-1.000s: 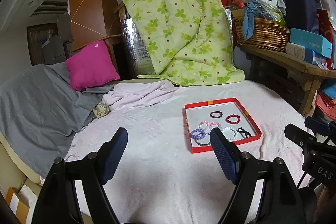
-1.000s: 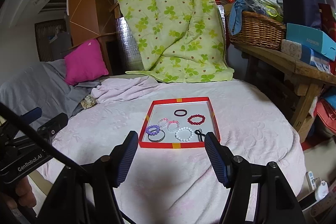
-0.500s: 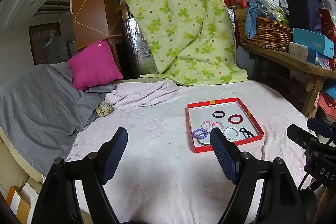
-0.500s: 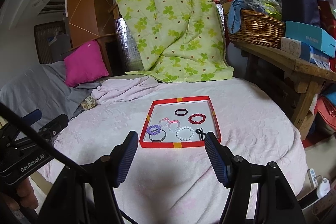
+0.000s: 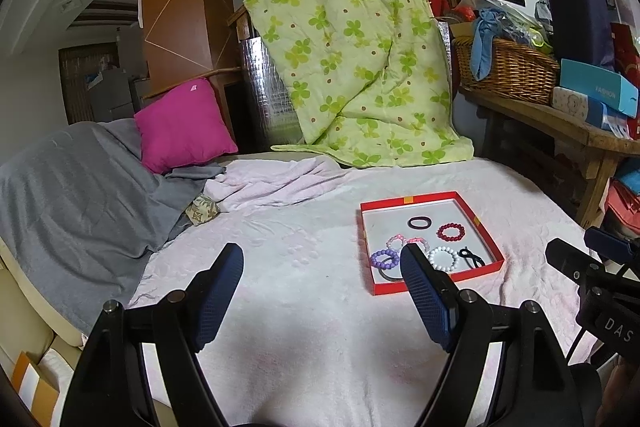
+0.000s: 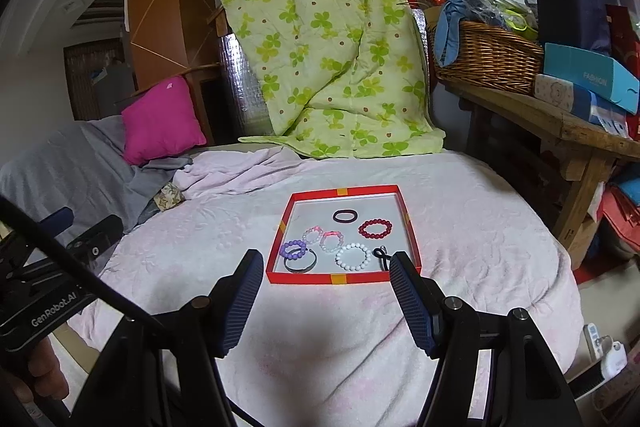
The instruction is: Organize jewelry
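Observation:
A shallow red-rimmed tray (image 6: 347, 278) lies on the pale pink bedcover and holds several pieces: a dark ring (image 6: 345, 215), a red bead bracelet (image 6: 375, 229), a white bead bracelet (image 6: 353, 256), a purple bead bracelet (image 6: 293, 249), two pink-white bracelets (image 6: 331, 241), a dark bangle (image 6: 301, 265) and a black clip (image 6: 382, 253). My right gripper (image 6: 326, 281) is open and empty, just short of the tray's near rim. My left gripper (image 5: 322, 277) is open and empty, left of the tray (image 5: 430, 285); its right finger overlaps the tray's near left corner.
A green floral quilt (image 6: 332, 47) hangs over a railing behind the bed. A pink cushion (image 6: 160, 121) and grey blanket (image 5: 76, 187) lie at the left. A wooden bench (image 6: 560, 123) with a wicker basket (image 6: 484, 63) and boxes stands at the right.
Both views have shifted only slightly; the tray sits marginally nearer and more central in the right wrist view. Both grippers stay open and nothing has been picked up.

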Available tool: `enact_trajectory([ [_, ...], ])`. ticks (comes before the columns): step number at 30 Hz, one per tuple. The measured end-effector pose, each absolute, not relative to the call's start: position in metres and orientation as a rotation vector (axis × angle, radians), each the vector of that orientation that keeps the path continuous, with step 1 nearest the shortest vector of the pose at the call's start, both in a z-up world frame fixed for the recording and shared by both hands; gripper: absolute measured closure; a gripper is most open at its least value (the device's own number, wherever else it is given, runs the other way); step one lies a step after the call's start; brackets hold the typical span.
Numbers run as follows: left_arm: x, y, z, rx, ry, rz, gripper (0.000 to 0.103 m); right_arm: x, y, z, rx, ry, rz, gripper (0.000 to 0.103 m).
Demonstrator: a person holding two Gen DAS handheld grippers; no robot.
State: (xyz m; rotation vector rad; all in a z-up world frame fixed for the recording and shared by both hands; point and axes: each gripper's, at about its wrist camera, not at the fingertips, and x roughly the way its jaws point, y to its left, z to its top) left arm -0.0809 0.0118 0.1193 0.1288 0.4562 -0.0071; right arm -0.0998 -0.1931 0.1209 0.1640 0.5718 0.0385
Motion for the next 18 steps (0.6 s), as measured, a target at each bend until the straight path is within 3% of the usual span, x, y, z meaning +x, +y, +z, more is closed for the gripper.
enact_trajectory([
  [18, -0.082, 0.024, 0.131, 0.101, 0.427, -0.019, 0.022, -0.092, -0.18, 0.131, 0.11, 0.582, 0.023, 0.033],
])
